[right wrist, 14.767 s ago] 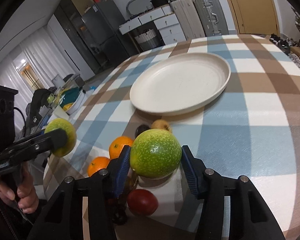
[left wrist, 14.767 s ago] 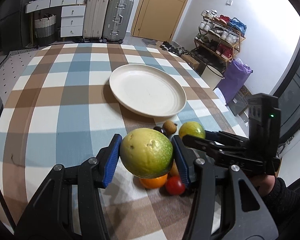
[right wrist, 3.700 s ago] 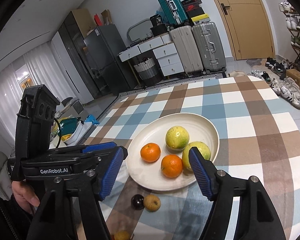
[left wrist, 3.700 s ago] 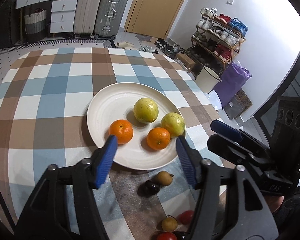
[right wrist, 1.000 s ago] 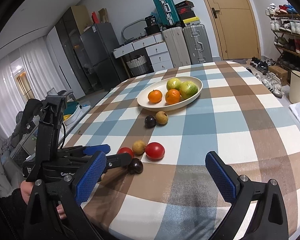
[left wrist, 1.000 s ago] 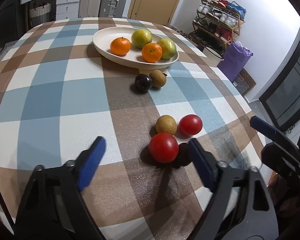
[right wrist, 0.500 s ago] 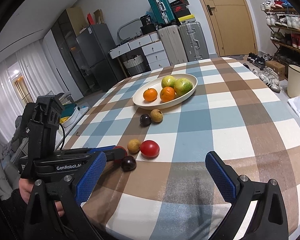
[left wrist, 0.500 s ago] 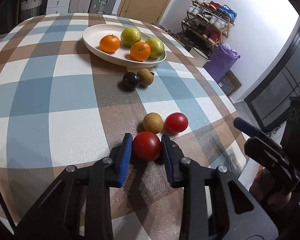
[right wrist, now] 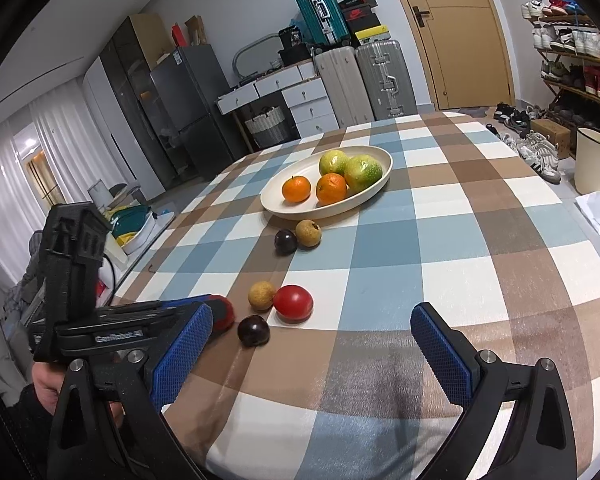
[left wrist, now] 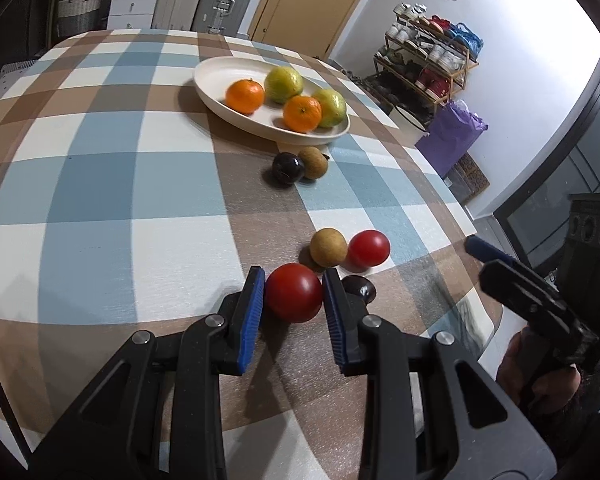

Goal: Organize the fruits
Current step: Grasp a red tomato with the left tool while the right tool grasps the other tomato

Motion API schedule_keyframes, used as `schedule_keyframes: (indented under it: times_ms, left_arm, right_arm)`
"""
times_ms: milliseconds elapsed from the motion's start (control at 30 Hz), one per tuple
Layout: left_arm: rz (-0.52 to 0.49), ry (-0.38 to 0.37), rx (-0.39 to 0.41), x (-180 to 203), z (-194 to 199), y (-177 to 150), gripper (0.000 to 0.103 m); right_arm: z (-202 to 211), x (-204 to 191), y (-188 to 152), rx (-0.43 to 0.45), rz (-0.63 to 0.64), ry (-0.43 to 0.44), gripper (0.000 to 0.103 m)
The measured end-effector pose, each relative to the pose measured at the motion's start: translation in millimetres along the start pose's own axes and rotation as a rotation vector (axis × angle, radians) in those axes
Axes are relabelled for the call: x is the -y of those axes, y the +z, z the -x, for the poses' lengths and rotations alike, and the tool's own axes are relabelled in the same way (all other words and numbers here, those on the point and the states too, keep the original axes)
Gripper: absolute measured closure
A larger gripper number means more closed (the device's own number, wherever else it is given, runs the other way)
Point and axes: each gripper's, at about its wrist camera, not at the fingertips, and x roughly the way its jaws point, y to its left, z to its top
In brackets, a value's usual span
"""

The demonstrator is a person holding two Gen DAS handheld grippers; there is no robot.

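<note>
One round, glossy red tomato [left wrist: 294, 292], smooth-skinned, unblemished.

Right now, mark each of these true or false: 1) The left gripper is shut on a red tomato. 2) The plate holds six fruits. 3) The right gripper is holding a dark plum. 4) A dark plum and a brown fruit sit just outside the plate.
1) True: the left gripper clamps the red tomato.
2) False: the plate holds four, two oranges and two green fruits.
3) False: the right gripper is open and empty.
4) True: the dark plum and brown fruit touch beside its rim.
</note>
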Motion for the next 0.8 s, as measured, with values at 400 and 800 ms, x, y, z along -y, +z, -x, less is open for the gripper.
schedule_keyframes:
  times_ms: [400,800]
  left_arm:
    - [0.023,-0.001,0.036,-11,21,-6,0.076]
    - [0.023,-0.02,0.069,-13,36,-8,0.076]
  right_arm:
    - [-34,0,4,-0.097,0.029,-0.027,0.003]
    - [-62,-12,6,-0.161,0.046,-0.013,0.031]
